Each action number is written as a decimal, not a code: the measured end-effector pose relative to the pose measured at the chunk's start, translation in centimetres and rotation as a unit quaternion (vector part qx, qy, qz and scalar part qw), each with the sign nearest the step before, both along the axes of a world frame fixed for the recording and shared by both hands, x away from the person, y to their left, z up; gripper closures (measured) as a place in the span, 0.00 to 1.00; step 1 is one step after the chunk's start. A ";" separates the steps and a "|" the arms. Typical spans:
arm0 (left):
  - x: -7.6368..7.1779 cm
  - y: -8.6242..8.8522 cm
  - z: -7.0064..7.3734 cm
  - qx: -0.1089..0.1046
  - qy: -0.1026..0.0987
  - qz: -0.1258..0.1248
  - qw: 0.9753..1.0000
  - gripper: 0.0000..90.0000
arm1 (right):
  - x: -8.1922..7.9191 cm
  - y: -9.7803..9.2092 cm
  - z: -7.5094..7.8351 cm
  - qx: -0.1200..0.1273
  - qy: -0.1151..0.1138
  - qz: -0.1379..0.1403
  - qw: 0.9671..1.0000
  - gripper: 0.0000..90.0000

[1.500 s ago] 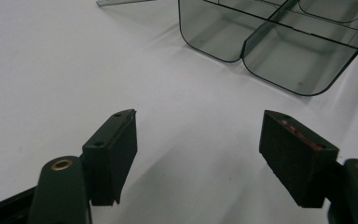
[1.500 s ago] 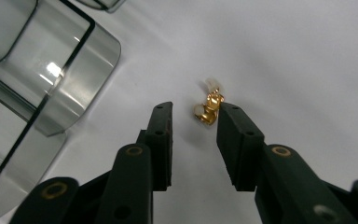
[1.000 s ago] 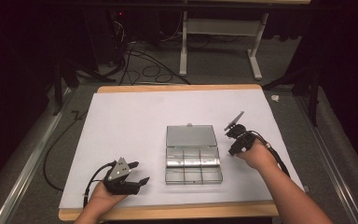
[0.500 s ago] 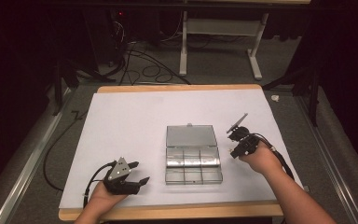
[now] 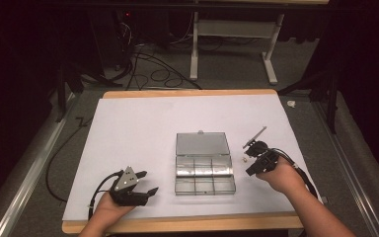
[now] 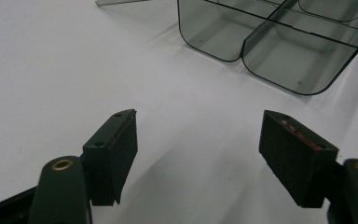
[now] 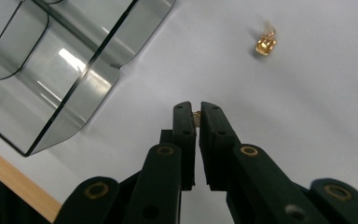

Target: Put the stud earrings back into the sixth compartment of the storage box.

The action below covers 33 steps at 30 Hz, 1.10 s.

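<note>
A clear plastic compartment box [image 5: 205,168] lies mid-table with its lid [image 5: 201,143] folded back; its compartments look empty. In the right gripper view my right gripper [image 7: 198,108] is shut on a small gold piece [image 7: 196,113], held just above the white sheet. A second gold piece [image 7: 265,44] lies loose farther out, and the box [image 7: 51,60] is to the left. From above, the right gripper [image 5: 249,171] is just right of the box. My left gripper [image 5: 149,182] rests at the box's near left, open and holding nothing [image 6: 198,126], facing the box [image 6: 279,51].
A white sheet [image 5: 143,128] covers the wooden table [image 5: 177,224], bare on its left and far parts. A tiny pale item [image 5: 245,159] lies by the right gripper. Cables trail from both grippers. Beyond the table are a dark floor and a desk frame [image 5: 232,34].
The right hand and its gripper have drifted a little toward the near edge and down beside the box. The left gripper has stayed put.
</note>
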State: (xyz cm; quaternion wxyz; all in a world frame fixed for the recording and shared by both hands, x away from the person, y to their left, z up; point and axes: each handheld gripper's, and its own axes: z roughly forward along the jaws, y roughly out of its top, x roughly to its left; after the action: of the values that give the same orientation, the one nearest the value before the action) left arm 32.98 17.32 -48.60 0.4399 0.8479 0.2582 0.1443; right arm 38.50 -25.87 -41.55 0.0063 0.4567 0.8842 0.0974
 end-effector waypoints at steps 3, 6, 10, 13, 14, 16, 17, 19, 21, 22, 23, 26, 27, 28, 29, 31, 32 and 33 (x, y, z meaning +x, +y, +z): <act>0.0 0.0 0.0 0.001 0.000 0.000 1.000 0.32 | -0.4 0.0 -0.1 0.004 0.002 0.000 1.000 0.96; 0.0 0.0 0.0 0.002 0.001 0.000 1.000 0.32 | -1.1 0.0 -0.1 0.005 0.007 0.000 1.000 0.96; 0.0 0.0 0.0 0.002 0.001 0.000 1.000 0.32 | -1.4 0.1 0.0 0.005 0.007 0.003 1.000 0.96; 0.0 0.0 0.0 0.002 0.001 0.000 1.000 0.32 | -1.5 0.1 0.3 0.003 0.007 0.009 1.000 0.96; 0.0 0.0 0.0 0.002 0.001 0.000 1.000 0.32 | -1.6 0.2 0.5 0.006 0.008 0.007 1.000 0.96; 0.0 0.0 0.0 0.001 0.000 0.000 1.000 0.32 | -1.7 0.3 0.8 0.005 0.007 0.011 1.000 0.96; 0.0 0.0 0.0 0.001 0.000 0.000 1.000 0.32 | -1.8 0.5 1.0 0.005 0.009 0.008 1.000 0.96; 0.0 0.0 0.0 0.001 0.000 0.000 1.000 0.32 | -1.9 0.8 1.4 0.005 0.007 0.017 1.000 0.96; 0.0 0.0 0.0 0.001 0.000 0.000 1.000 0.32 | -2.1 1.2 1.8 0.003 0.003 0.023 1.000 0.96; 0.0 0.0 0.0 0.001 0.000 0.000 1.000 0.32 | -2.1 1.4 1.9 0.003 0.003 0.026 1.000 0.96; 0.0 0.0 0.0 0.002 0.001 -0.001 1.000 0.32 | -2.1 1.7 2.1 0.003 0.002 0.029 1.000 0.95; 0.0 0.0 0.0 0.002 0.000 -0.001 1.000 0.32 | -2.2 2.3 2.6 0.003 0.001 0.035 0.999 0.95; 0.0 0.0 0.0 0.002 0.000 -0.001 1.000 0.32 | -2.3 2.6 2.7 0.003 0.002 0.034 0.999 0.95; 0.0 0.0 0.0 0.002 0.000 -0.001 1.000 0.32 | -2.2 2.7 2.8 0.002 0.000 0.042 0.999 0.95; 0.0 0.0 0.0 0.002 0.000 -0.001 1.000 0.32 | -2.2 2.9 2.8 0.002 0.000 0.047 0.999 0.96; 0.0 0.0 0.0 0.002 0.001 -0.001 1.000 0.32 | -2.2 3.4 2.9 0.004 0.002 0.048 0.999 0.95; 0.0 0.0 0.0 0.002 0.001 -0.001 1.000 0.32 | -2.1 3.6 3.0 0.004 -0.003 0.060 0.998 0.95; 0.0 0.0 0.0 0.002 0.000 -0.001 1.000 0.32 | -2.2 4.0 3.1 0.005 -0.001 0.055 0.998 0.96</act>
State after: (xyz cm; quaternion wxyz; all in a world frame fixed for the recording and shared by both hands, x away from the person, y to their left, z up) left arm 32.98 17.30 -48.59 0.4384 0.8491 0.2573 0.1441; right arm 36.28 -21.92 -38.50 -0.0006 0.4071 0.9077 0.1019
